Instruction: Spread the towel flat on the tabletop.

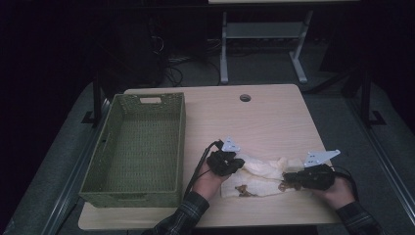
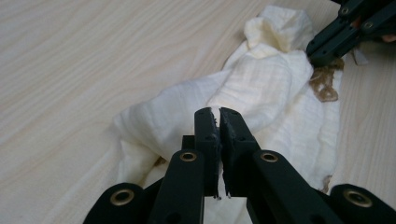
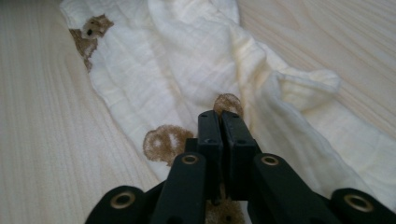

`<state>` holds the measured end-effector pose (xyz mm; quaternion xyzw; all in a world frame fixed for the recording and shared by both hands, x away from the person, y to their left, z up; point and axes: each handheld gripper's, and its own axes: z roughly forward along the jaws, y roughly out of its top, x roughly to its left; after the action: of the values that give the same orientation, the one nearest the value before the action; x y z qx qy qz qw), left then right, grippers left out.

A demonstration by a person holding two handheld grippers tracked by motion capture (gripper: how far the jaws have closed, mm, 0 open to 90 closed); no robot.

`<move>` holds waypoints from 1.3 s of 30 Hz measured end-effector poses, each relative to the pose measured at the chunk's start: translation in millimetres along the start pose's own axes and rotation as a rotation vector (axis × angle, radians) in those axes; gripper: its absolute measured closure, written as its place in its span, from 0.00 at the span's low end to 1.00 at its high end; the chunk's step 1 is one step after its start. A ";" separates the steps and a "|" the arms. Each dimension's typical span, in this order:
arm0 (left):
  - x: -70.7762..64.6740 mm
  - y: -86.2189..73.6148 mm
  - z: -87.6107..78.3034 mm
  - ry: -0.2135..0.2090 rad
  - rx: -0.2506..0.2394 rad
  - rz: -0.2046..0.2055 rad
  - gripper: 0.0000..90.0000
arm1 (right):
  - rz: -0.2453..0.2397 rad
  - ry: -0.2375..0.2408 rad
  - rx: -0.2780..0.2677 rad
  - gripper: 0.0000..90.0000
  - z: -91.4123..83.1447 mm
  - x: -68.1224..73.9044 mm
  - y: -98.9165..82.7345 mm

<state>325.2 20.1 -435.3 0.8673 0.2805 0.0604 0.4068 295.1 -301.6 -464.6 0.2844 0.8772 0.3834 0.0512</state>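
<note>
A cream muslin cloth (image 1: 259,174) with brown bear prints lies crumpled on the light wood table (image 1: 264,122), near its front edge. My left gripper (image 1: 240,164) is at the cloth's left end. In the left gripper view its jaws (image 2: 218,112) stand together with a sliver of cloth (image 2: 261,84) pinched at the tips. My right gripper (image 1: 286,178) is at the cloth's right end. In the right gripper view its jaws (image 3: 219,114) are shut on a fold of cloth (image 3: 187,56) by a brown print. The left gripper view also shows the right gripper (image 2: 315,51) at the bunched far end.
A green woven basket (image 1: 183,142) stands empty on the left half of the table, close to my left hand. A round cable hole (image 1: 245,97) sits near the far edge. Bare wood stretches behind the cloth. A desk frame (image 1: 224,49) stands on the floor beyond.
</note>
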 end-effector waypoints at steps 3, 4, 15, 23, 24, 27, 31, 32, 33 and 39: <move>1.5 -2.9 2.5 -0.008 0.021 0.001 0.95 | 0.002 0.008 -0.020 0.90 -3.8 0.5 3.2; 1.8 -3.5 3.1 -0.008 0.027 0.004 0.95 | 0.004 0.011 -0.031 0.88 -5.4 0.2 4.8; 2.1 -8.9 10.3 -0.021 0.070 0.017 0.95 | -0.016 -0.050 -0.124 0.84 -13.9 -18.2 38.7; 0.6 -10.2 15.2 -0.023 0.092 0.022 0.95 | 0.041 -0.067 -0.096 0.83 0.3 -47.1 41.7; 0.8 -10.2 15.4 -0.026 0.094 0.022 0.95 | 0.049 -0.063 -0.091 0.83 2.0 -48.6 40.9; 0.5 -10.8 16.7 -0.027 0.097 0.023 0.95 | 0.063 -0.046 -0.074 0.81 7.7 -50.9 37.9; -1.1 -10.6 17.3 -0.020 0.101 0.032 0.95 | 0.090 -0.043 -0.034 0.77 16.7 -55.3 33.6; -1.1 -10.6 17.3 -0.020 0.102 0.033 0.95 | 0.100 -0.042 -0.025 0.77 19.1 -57.4 32.3; -0.9 -10.5 17.0 -0.020 0.101 0.033 0.95 | 0.107 -0.040 -0.016 0.79 21.1 -58.7 30.8; 1.1 -8.7 7.2 0.001 0.058 0.018 0.83 | 0.093 -0.047 -0.023 0.96 19.4 -58.7 27.0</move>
<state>324.8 20.2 -446.6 0.8810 0.2747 0.0566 0.3809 362.4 -306.0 -466.8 0.3332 0.8572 0.3886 0.0570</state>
